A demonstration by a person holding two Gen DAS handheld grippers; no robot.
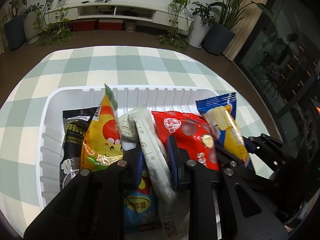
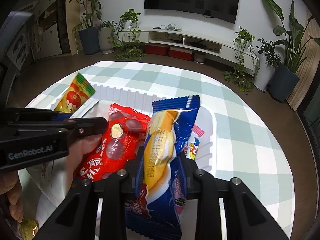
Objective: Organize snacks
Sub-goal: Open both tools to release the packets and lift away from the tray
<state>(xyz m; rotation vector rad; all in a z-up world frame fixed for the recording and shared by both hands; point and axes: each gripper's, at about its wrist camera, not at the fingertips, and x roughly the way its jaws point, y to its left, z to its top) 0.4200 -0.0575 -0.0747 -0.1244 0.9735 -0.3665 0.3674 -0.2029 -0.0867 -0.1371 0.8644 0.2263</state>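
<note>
A white ribbed tray (image 1: 52, 108) (image 2: 210, 144) on the checked tablecloth holds several snack packets. My left gripper (image 1: 155, 160) is shut on a long white packet (image 1: 154, 152) standing in the tray's middle. Beside it stand a yellow-orange packet (image 1: 104, 132) (image 2: 76, 96), a black packet (image 1: 74, 132) and a red chocolate-ball packet (image 1: 186, 132) (image 2: 120, 140). My right gripper (image 2: 161, 170) is shut on a blue and yellow cake-roll packet (image 2: 166, 144) (image 1: 226, 120), held upright at the tray's right end. The left gripper body (image 2: 40, 138) shows at left in the right wrist view.
The green and white checked tablecloth (image 1: 120, 66) (image 2: 250, 132) surrounds the tray. A pink-edged cartoon packet (image 2: 194, 142) lies in the tray's right end. Potted plants (image 2: 286, 60) and a white TV cabinet (image 1: 112, 10) stand beyond the table on the floor.
</note>
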